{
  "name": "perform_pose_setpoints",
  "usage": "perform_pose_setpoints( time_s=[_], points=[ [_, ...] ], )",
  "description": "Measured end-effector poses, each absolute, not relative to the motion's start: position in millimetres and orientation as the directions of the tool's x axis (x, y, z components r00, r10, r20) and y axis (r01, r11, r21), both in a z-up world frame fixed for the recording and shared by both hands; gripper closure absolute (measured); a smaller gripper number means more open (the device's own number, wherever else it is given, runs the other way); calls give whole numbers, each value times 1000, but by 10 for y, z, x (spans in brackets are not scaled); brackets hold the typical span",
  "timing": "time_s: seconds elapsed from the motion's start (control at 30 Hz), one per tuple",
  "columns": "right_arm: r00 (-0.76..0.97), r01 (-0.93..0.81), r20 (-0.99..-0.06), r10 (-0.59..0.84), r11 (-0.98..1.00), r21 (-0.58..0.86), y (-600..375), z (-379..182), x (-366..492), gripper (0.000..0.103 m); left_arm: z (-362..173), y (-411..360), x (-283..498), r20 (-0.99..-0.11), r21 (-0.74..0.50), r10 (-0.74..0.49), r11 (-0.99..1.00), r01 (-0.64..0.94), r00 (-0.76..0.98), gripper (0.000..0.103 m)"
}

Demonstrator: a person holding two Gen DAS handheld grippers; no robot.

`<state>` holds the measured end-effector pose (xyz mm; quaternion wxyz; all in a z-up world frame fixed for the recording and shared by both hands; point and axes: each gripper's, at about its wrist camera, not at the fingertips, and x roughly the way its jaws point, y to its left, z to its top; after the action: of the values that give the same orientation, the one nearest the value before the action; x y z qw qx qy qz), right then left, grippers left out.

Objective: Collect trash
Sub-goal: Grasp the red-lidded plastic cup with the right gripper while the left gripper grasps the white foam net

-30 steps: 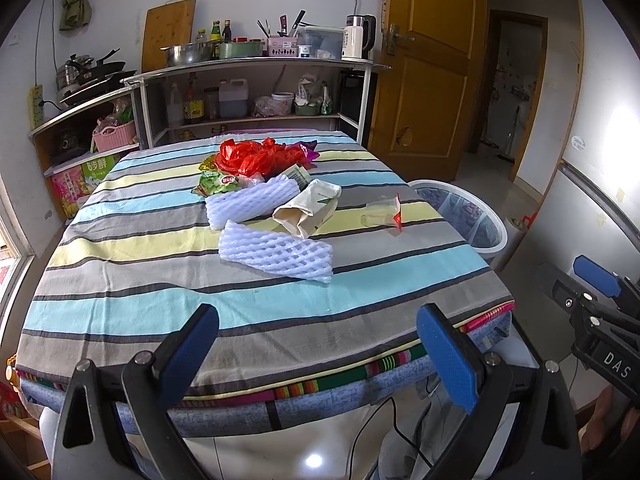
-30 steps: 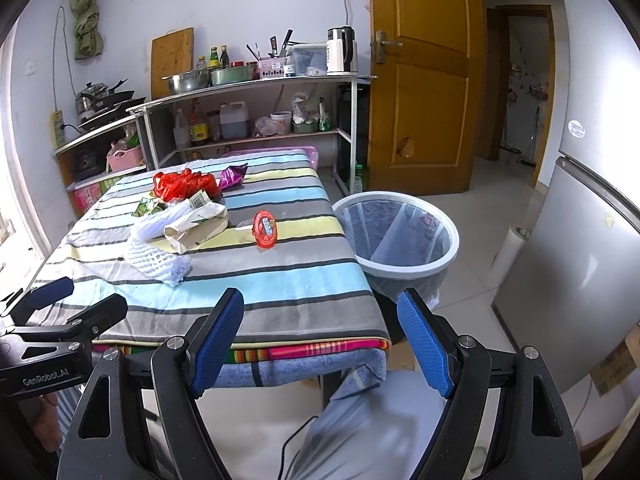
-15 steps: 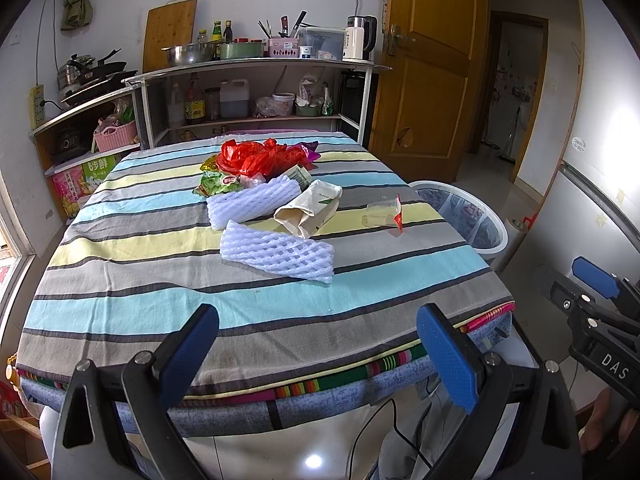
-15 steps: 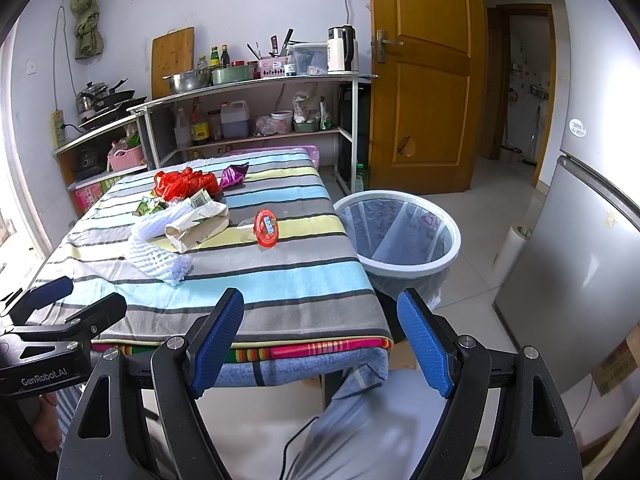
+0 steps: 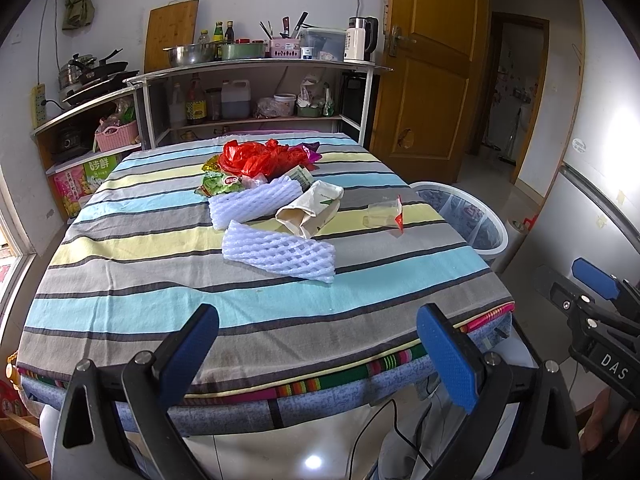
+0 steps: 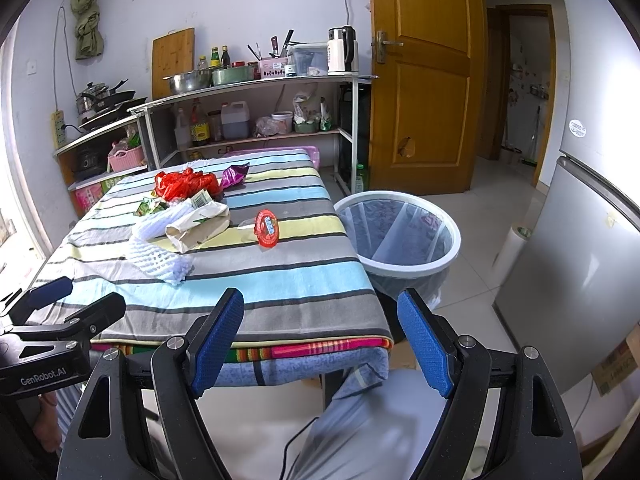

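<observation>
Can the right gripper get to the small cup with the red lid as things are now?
Probably yes. The right gripper is open, and the cup lies alone on bare tablecloth near the bin, with nothing between.

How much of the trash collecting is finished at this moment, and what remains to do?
Nothing looks done: the bin beside the table shows only its liner. Nothing is in hand; the left gripper and right gripper are open and short of the table edge. Left: the foam nets, paper bag, red plastic bag, snack wrappers and red-lidded cup.
</observation>
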<state>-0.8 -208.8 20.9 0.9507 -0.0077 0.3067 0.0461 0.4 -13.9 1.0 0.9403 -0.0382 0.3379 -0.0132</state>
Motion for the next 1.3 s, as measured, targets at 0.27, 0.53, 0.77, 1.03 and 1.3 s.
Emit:
perform_pose_setpoints(
  time_s=[0.27,0.53,0.77,1.03,1.3],
  points=[
    [808,-94,-584,84,996,14,-2087,203,-5,23,9,-133,5,-635,-82,-51,997,-1,771,2],
    [800,-135,-588,118,991,15,-1966,199,127,23,-19,52,94,-648,-105,-63,994,-7,759,2],
    [778,-205,-600,189,978,42,-1743,152,538,23,-120,355,371,-679,-122,-14,988,-94,734,12],
    [742,-246,-633,219,968,47,-1541,-10,1024,23,-246,624,767,-706,-236,-108,968,-89,700,16],
    [715,-251,-664,219,967,49,-1400,-150,1469,33,-466,634,1051,-733,-341,-205,936,-90,649,16]
  ],
)
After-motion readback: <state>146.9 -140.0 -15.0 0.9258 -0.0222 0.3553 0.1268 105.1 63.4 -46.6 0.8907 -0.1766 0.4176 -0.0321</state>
